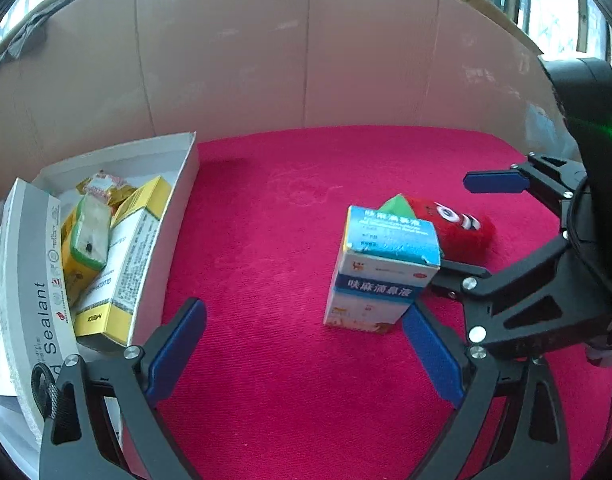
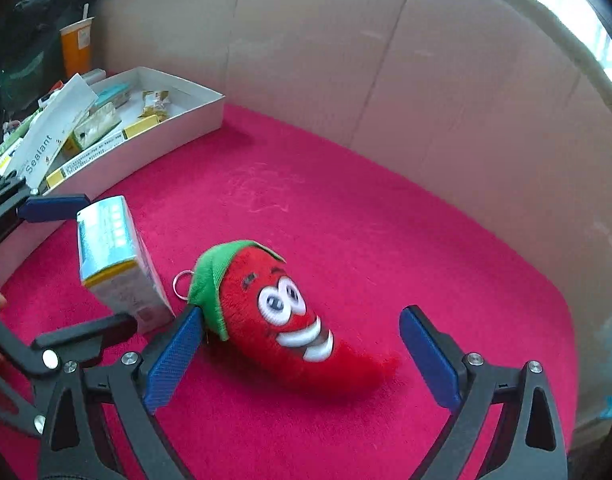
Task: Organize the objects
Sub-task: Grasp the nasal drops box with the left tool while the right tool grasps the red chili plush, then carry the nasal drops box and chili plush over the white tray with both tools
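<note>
on the red cloth [image 1: 274, 240] a small blue-and-white medicine box [image 1: 379, 270] stands upright, right of centre in the left wrist view, and directly behind it lies a red plush chilli [image 1: 461, 228] with a green cap and a cartoon face. the left gripper [image 1: 306, 344] fills the bottom of that frame, its jaws spread wide with nothing between them; its right blue pad sits just beside the box's lower right corner, though i can't tell if it touches. the right gripper [image 1: 445, 236] comes in from the right edge of the same frame, one blue finger high above the chilli, the other lower, behind the box.

in the right wrist view the chilli [image 2: 294, 320] lies in the lower middle, between the blue pads of the right gripper [image 2: 302, 360], whose jaws are wide apart and closed on nothing. the left pad is just beside the green cap; the right pad stands clear of the tail. a metal ring sticks out from the cap toward the medicine box [image 2: 118, 264], which stands to the chilli's left.

a white cardboard tray [image 1: 182, 216] sits at the left of the left wrist view, holding yellow-and-white boxes [image 1: 122, 264] and gold foil packets [image 1: 102, 188], with a long white sealant carton [image 1: 34, 280] leaning on its near edge. an orange cup [image 2: 77, 44] stands in the upper left of the right wrist view. a cardboard wall [image 2: 385, 80] backs the cloth.
</note>
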